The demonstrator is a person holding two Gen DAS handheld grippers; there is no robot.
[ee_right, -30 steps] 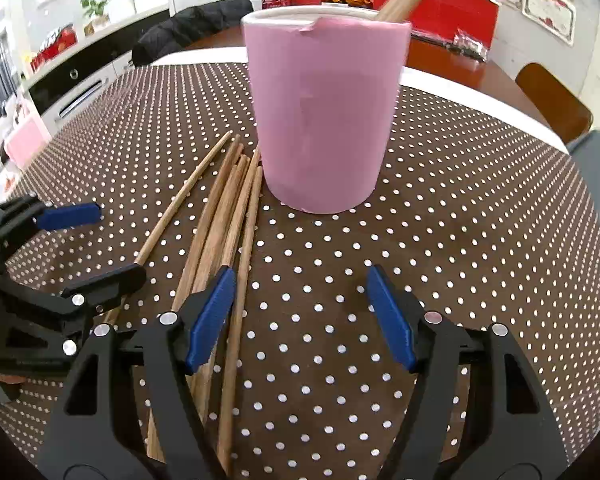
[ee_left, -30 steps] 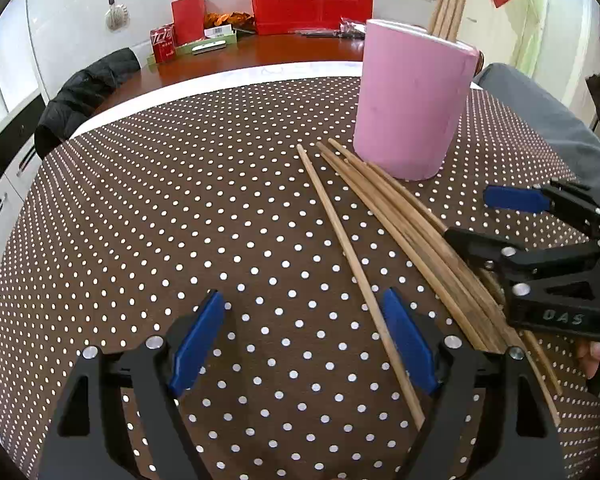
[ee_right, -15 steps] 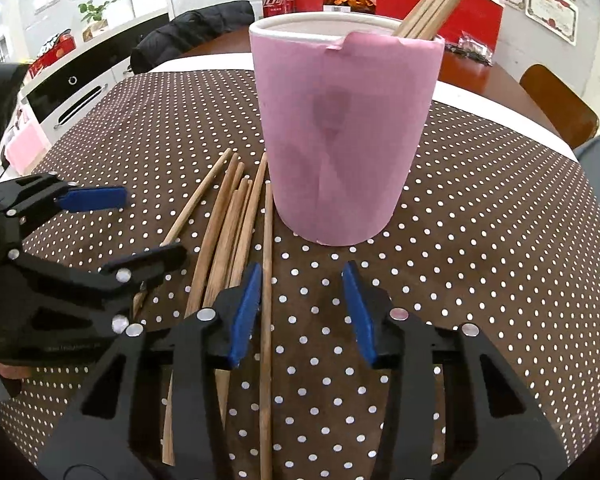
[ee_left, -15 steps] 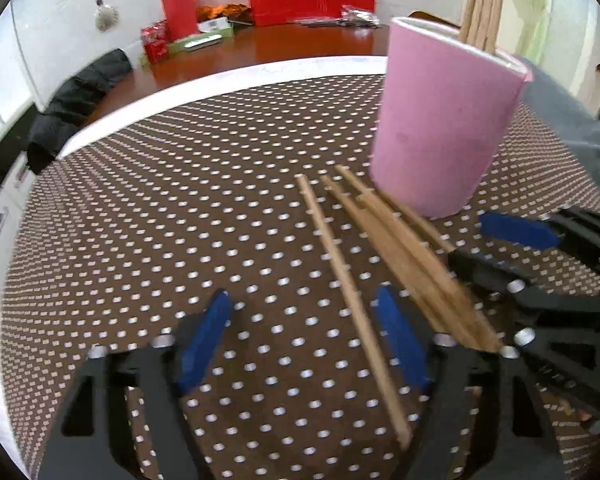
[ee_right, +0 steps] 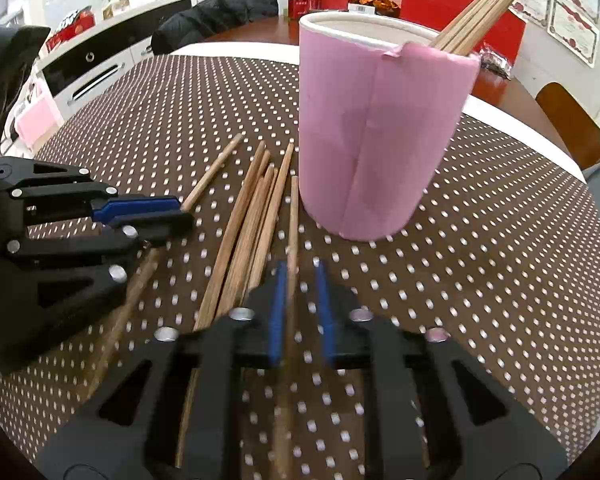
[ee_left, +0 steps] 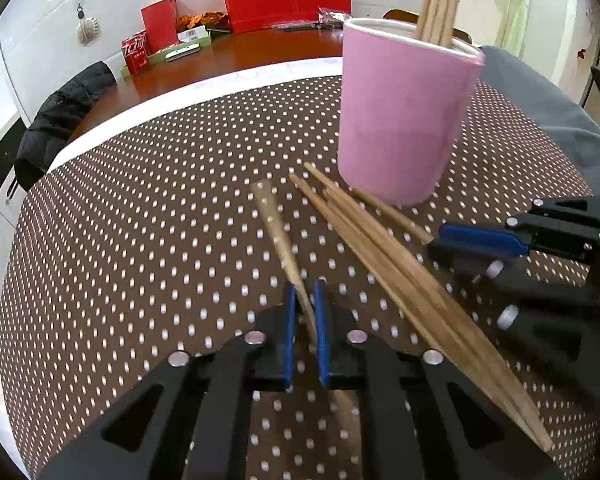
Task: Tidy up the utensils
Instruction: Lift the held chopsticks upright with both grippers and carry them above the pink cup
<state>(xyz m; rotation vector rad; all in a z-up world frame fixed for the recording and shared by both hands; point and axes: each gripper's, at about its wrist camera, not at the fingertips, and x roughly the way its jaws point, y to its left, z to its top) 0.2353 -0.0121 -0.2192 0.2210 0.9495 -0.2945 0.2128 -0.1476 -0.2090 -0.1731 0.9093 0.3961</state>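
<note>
A pink cup [ee_left: 404, 120] stands on the dotted tablecloth and holds several wooden chopsticks [ee_left: 440, 0]; it also shows in the right wrist view [ee_right: 380, 128]. Several loose chopsticks [ee_left: 400, 280] lie beside the cup. My left gripper [ee_left: 303, 292] is shut on one chopstick [ee_left: 276, 232] at the left of the pile. My right gripper [ee_right: 302, 276] has its jaws close around the rightmost chopstick [ee_right: 293, 220], nearest the cup; a small gap shows on its right side. The left gripper [ee_right: 148, 212] shows at the left of the right wrist view.
The brown polka-dot tablecloth [ee_left: 140, 220] covers a round table. Behind it a wooden desk [ee_left: 240, 52] carries red boxes and cans. A black jacket [ee_left: 64, 108] hangs on a chair at the left. A grey cushion [ee_left: 540, 100] lies at the right.
Both grippers have moved forward and closed from wide open. The left one has shut on the leftmost chopstick and the right one has narrowed around the chopstick nearest the cup.
</note>
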